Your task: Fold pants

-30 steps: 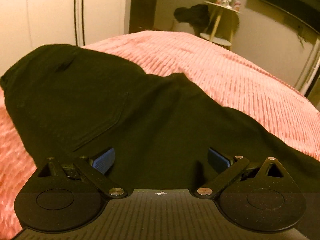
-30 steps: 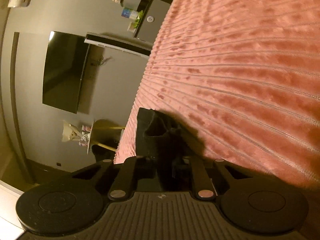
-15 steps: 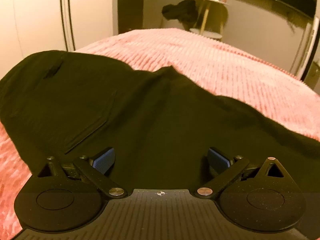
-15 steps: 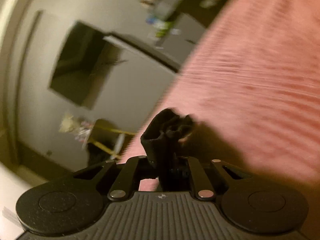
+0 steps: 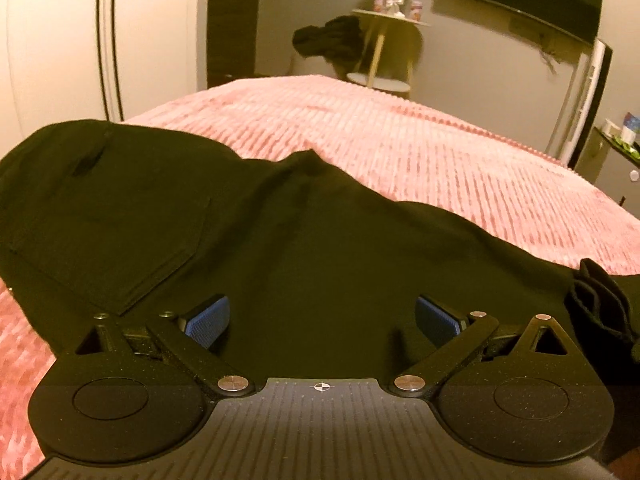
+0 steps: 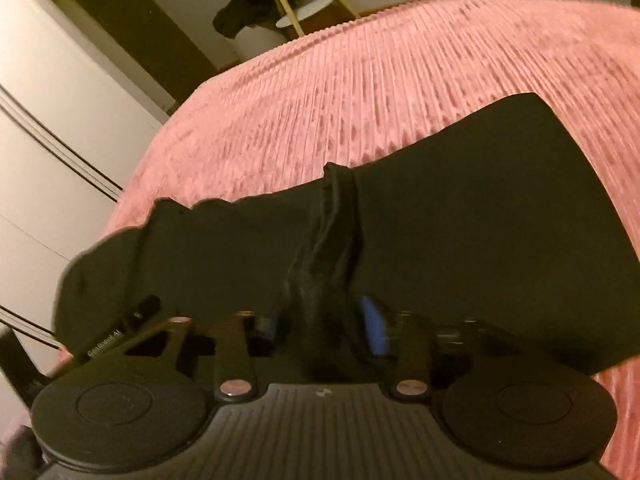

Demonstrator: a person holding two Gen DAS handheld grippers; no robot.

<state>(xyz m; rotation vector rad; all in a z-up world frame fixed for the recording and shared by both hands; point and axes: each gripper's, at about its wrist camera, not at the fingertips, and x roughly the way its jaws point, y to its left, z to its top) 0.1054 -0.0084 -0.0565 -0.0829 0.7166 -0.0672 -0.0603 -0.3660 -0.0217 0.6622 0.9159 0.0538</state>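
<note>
Now right tongs (image 6: 320, 320) pinch bunched black pants (image 6: 460, 208), left tongs (image 5: 322, 316) spread wide

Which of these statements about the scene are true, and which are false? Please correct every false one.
1. The left gripper is open. True.
2. The right gripper is empty. False: it is shut on a bunched part of the pants.
3. The pants are black. True.
4. The pants lie on a blue bedspread. False: the bedspread is pink and ribbed.
5. A dark garment hangs by the side table. True.
</note>
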